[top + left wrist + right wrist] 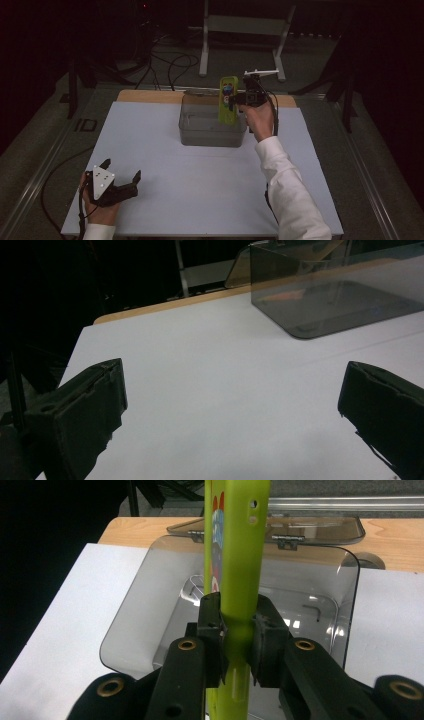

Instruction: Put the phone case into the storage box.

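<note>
High view: your right gripper (pixel 243 98) clamps a lime-green case (pixel 228 100) upright, long axis vertical, over the far right part of the clear box (pixel 212 134). The case sits just to the left of the jaws, and the box floor lies straight below them. Your left gripper (pixel 120 179) rests near the table's (pixel 200 200) front left corner, well apart from the box, so the right hand is the nearer by far.

Left gripper view: your 2 jaws stand wide apart with nothing between them; the box (pixel 330 300) lies ahead and to the right.

Right gripper view: both pads (pixel 210 630) press the case's (pixel 240 580) narrow edges low on its length. The open box (pixel 125 630) lies directly beyond and beneath the jaws, its hinged lid (pixel 320 527) folded back at the far wall. Judging by this, the next move is straight down.
</note>
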`<state>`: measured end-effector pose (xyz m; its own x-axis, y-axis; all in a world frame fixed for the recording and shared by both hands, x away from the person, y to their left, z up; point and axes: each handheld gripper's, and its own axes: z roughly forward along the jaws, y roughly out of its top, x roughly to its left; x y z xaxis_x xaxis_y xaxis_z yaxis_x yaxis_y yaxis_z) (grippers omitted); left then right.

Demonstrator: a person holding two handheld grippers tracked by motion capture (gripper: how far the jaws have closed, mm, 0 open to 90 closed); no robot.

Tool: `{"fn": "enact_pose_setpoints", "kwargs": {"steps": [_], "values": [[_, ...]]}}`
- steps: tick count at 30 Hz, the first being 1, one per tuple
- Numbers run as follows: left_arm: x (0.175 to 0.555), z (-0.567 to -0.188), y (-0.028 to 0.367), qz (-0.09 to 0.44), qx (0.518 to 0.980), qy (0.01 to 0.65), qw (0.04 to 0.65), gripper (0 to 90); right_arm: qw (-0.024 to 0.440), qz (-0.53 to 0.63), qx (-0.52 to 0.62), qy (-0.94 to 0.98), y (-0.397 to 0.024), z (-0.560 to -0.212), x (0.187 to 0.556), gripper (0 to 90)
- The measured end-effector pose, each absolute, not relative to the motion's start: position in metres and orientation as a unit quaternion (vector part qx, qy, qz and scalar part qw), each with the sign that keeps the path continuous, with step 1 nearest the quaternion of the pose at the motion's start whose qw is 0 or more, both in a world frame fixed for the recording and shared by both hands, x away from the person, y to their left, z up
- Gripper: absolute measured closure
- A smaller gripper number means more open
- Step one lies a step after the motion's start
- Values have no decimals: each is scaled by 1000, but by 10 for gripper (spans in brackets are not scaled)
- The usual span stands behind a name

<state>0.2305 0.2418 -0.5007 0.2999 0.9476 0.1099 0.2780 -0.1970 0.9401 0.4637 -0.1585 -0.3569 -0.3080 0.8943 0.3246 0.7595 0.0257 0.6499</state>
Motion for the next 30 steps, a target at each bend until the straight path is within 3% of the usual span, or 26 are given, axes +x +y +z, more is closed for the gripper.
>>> {"fn": "enact_pose_setpoints", "kwargs": {"steps": [30], "values": [[230,-500,242,380,673,454,443,0,84,347,610,707,-163,-373,476,778]]}}
